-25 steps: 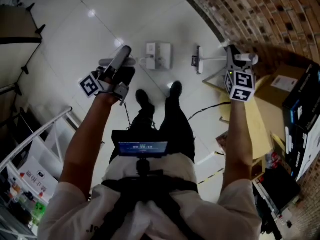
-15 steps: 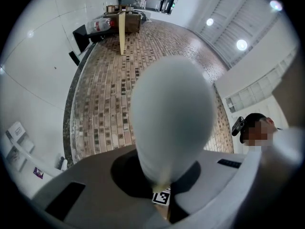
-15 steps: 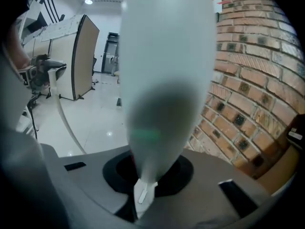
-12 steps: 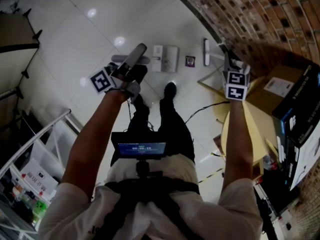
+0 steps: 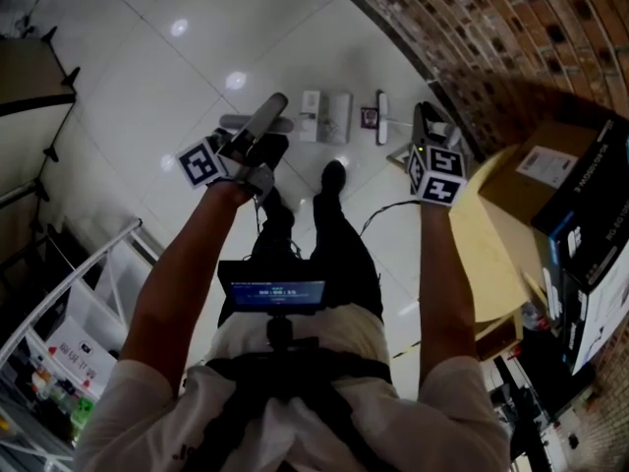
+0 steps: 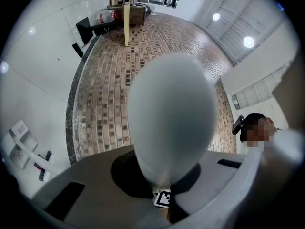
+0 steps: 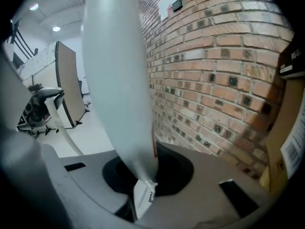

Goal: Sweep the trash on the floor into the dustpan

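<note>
In the head view my left gripper point(image 5: 251, 147) is shut on a long grey handle point(image 5: 261, 121), the dustpan's; its grey pan point(image 5: 280, 124) lies on the white floor behind it. That handle fills the left gripper view as a pale blur point(image 6: 169, 123). My right gripper point(image 5: 423, 131) is shut on the broom's white handle point(image 7: 119, 85). The broom head point(image 5: 381, 117) rests on the floor beside a small dark piece of trash point(image 5: 369, 117). Two white pieces of trash point(image 5: 311, 115) point(image 5: 340, 117) lie between the broom and the pan.
A curved brick wall point(image 5: 511, 37) runs along the right. Cardboard boxes point(image 5: 545, 170), a black box point(image 5: 595, 214) and a tan board point(image 5: 486, 254) crowd the right side. A cable point(image 5: 385, 212) crosses the floor by my shoes point(image 5: 333, 177). A metal rack point(image 5: 79, 264) stands left.
My right gripper has come left and lower, bringing the broom head left up against the small dark piece. The left gripper with its grey handle has shifted right, towards the white pieces.
</note>
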